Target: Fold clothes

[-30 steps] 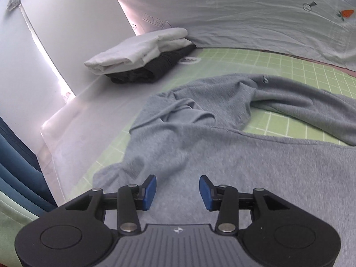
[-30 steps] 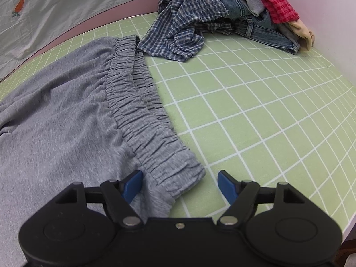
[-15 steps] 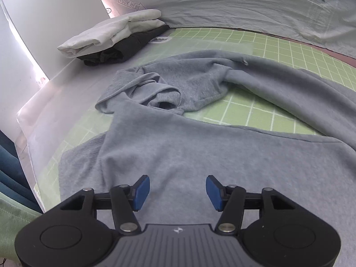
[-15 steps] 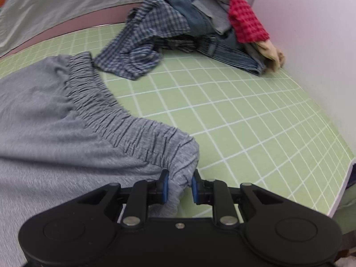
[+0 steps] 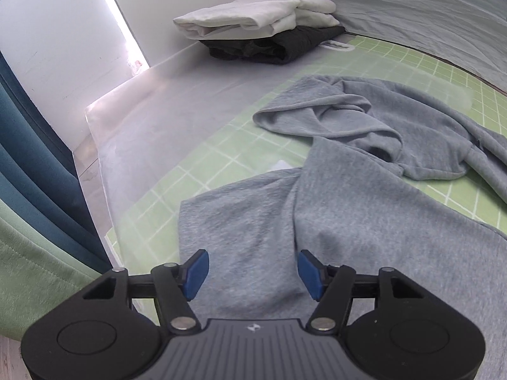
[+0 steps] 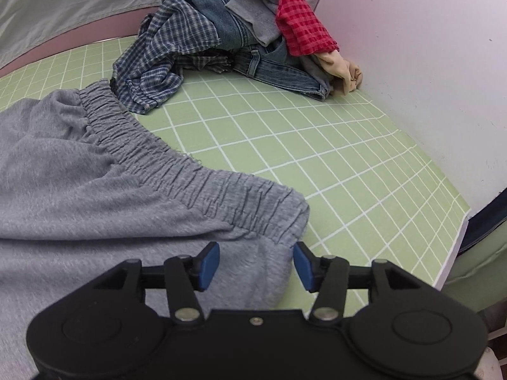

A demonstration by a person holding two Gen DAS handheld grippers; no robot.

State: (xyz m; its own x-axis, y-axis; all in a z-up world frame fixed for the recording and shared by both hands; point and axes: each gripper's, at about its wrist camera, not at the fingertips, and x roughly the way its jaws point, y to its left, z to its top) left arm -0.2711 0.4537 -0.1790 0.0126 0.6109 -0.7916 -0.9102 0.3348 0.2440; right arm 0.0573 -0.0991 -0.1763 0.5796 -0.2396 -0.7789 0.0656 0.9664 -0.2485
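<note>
Grey sweatpants lie spread on the green grid mat. In the left wrist view a leg end lies flat under my open left gripper, and the other leg is bunched further back. In the right wrist view the elastic waistband runs across the mat, with its near corner folded over just ahead of my open right gripper. Grey cloth lies between the right fingers, which are not closed on it.
A folded white garment on a dark one sits at the back left. A pile of unfolded clothes, plaid, denim and red, lies at the back right by the wall. The mat's right edge is near.
My right gripper, shut on the waistband corner half a second ago, has opened and let it go on the mat. The left gripper has shifted left along the leg end, still open.
</note>
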